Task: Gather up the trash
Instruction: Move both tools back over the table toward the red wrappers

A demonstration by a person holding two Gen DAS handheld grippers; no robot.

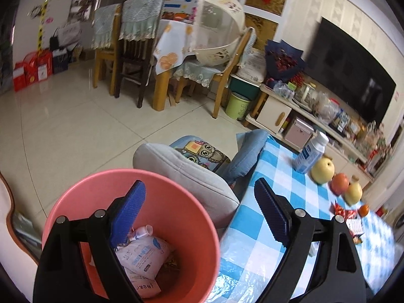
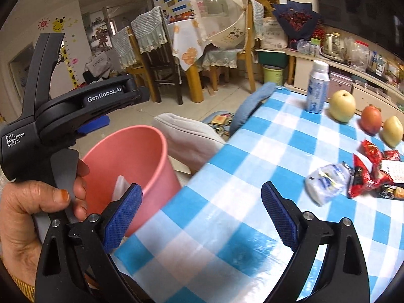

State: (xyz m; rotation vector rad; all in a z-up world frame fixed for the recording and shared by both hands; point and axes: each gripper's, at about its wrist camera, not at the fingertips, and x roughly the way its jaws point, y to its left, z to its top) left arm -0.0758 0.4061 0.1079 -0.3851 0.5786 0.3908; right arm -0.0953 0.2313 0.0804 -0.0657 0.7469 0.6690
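Nearest the left wrist cam, the left gripper (image 1: 199,212) hangs over the pink bin (image 1: 75,202), jaws spread wide w/ nothing between them. White packets (image 1: 144,255) already lie at the bin bottom, so this hand looks done w/ a drop. Bin sits just off the left edge of the counter (image 1: 277,184), rim below the tabletop; handy spot, prob. so trash only has to go a short way off the edge.

Right gripper (image 2: 202,217) is over the checked cloth near the counter's near-left part, jaws released and empty too. In its view the left gripper (image 2: 94,123) shows side-on above the bin (image 2: 141,146), held by a hand (image 2: 27,202).

Farther right on the counter, the trash left to collect: a crumpled clear wrapper (image 2: 325,181), touching or just beside the red snack wrappers (image 2: 366,166). Judging by where it points, the right gripper is prob. headed there next.

Beyond them, a row of fruit: pear (image 2: 342,106), apple (image 2: 371,122), a yellow one (image 2: 392,131), plus a white bottle (image 2: 317,88) standing upright at the far edge. Not trash by the look, so likely meant to stay.
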